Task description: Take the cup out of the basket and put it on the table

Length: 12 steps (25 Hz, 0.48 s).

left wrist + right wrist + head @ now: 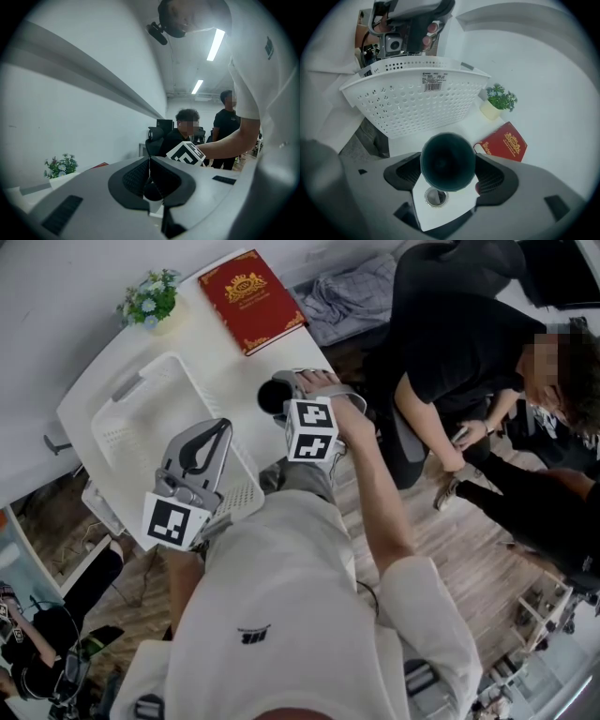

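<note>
A dark cup (272, 397) stands upright outside the white basket (122, 399), just over the white table (234, 371) to the basket's right. My right gripper (281, 390) points steeply down and is shut on it. In the right gripper view the cup (447, 161) fills the gap of the right gripper (448, 171), with a pad against each side. Whether its base touches the table I cannot tell. My left gripper (223, 426) hovers over the basket's near corner, shut on nothing. In its own view the left gripper (149, 176) shows its pads meeting.
A red book (250, 298) lies at the table's far right and a small potted plant (150, 301) at its far left. Grey cloth (352, 296) lies beyond the table. A person in black (469, 343) sits close on the right. The basket (417, 93) holds nothing.
</note>
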Available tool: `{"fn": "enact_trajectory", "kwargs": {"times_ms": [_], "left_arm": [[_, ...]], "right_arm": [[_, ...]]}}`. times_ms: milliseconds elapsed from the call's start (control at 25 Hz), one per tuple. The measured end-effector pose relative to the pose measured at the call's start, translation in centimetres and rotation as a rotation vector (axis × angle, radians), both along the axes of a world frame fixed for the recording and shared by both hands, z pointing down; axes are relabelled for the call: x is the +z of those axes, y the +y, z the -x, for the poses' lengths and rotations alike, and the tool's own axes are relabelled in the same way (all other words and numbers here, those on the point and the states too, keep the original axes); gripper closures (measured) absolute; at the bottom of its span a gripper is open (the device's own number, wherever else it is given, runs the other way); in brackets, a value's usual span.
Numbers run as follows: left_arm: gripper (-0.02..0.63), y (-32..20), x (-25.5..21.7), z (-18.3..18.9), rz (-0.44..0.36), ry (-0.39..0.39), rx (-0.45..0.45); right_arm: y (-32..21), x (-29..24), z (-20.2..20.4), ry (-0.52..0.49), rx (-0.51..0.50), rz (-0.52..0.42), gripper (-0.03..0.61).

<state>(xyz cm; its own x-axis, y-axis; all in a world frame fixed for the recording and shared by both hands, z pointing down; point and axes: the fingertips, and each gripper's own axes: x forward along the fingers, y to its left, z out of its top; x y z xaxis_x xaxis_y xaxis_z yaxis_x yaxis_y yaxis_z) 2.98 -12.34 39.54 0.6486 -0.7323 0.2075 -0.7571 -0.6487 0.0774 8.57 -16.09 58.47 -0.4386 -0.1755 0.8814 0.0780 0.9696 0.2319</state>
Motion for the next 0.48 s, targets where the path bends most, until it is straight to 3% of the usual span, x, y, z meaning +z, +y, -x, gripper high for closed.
{"fn": "enact_trajectory", "kwargs": {"times_ms": [480], "left_arm": [[0.6, -0.2, 0.5, -0.1, 0.007, -0.004, 0.012]], "right_arm": [[0.1, 1.7, -0.3, -0.009, 0.024, 0.017, 0.213]]}}
